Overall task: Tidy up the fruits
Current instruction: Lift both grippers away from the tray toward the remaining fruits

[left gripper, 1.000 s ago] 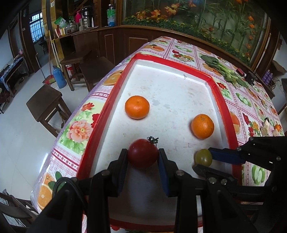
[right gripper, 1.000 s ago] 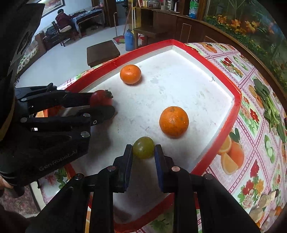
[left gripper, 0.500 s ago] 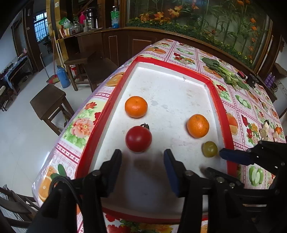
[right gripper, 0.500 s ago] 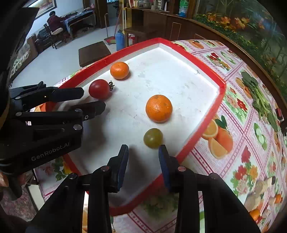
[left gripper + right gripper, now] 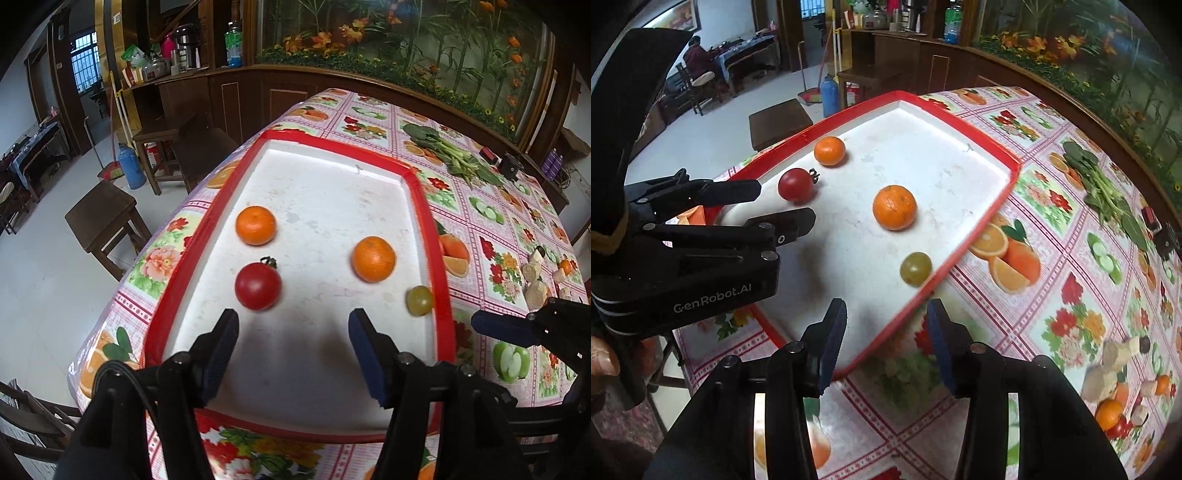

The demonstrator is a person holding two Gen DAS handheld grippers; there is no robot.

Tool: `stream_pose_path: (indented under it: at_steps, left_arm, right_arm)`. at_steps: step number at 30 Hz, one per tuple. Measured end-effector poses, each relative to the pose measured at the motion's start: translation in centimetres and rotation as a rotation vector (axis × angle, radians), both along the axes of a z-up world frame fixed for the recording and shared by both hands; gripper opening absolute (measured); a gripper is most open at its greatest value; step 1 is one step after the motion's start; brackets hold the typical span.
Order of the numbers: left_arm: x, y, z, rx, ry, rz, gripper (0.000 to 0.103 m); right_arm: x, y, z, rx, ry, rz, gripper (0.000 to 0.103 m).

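A red-rimmed white tray lies on the flowered tablecloth. On it rest a red tomato, two oranges and a green grape. My left gripper hangs over the tray's near end, jaws opening, nothing between them; the tomato lies just beyond its left finger. My right gripper hovers above the tray's near rim, jaws opening and empty, the grape just ahead of it.
Leafy greens and a small black device lie on the far side of the table. Ginger pieces and small fruits sit at the right edge. Wooden stools stand on the floor to the left.
Both grippers let go of their fruit, opened and pulled back and up. The tomato and the grape now rest on the tray ahead of the fingers.
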State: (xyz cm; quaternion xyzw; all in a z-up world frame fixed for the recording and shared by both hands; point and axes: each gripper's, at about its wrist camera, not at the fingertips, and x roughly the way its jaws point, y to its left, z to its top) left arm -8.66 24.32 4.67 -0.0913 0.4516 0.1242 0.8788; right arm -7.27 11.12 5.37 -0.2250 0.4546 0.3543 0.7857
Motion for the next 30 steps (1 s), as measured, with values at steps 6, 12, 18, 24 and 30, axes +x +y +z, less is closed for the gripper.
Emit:
stream_pose_path:
  at_steps: [6,12,18,24,30]
  left_arm:
    - [0.0,-2.0,0.8,0.014,-0.013,-0.028,0.067]
    - [0.3,-4.7,1.4,0.02,-0.02,-0.068,0.067]
    - [1.2,-8.1,1.8,0.02,-0.025,-0.122,0.068]
    - [2.0,-12.3,2.0,0.023,-0.026,-0.192,0.068]
    - [3.2,-16.8,1.8,0.021,-0.008,-0.273,0.068]
  right_arm:
    - [-0.2,-2.1,0.3,0.006,-0.001,-0.03,0.046]
    - [-0.4,-4.9,0.4,0.013,0.002,-0.074,0.05]
    - [-0.5,-8.5,0.5,0.019,-0.005,-0.133,0.058]
    - [-0.4,-12.9,0.7,0.03,-0.003,-0.21,0.059]
    - [0.1,-17.8,0.8,0.05,0.006,-0.298,0.06]
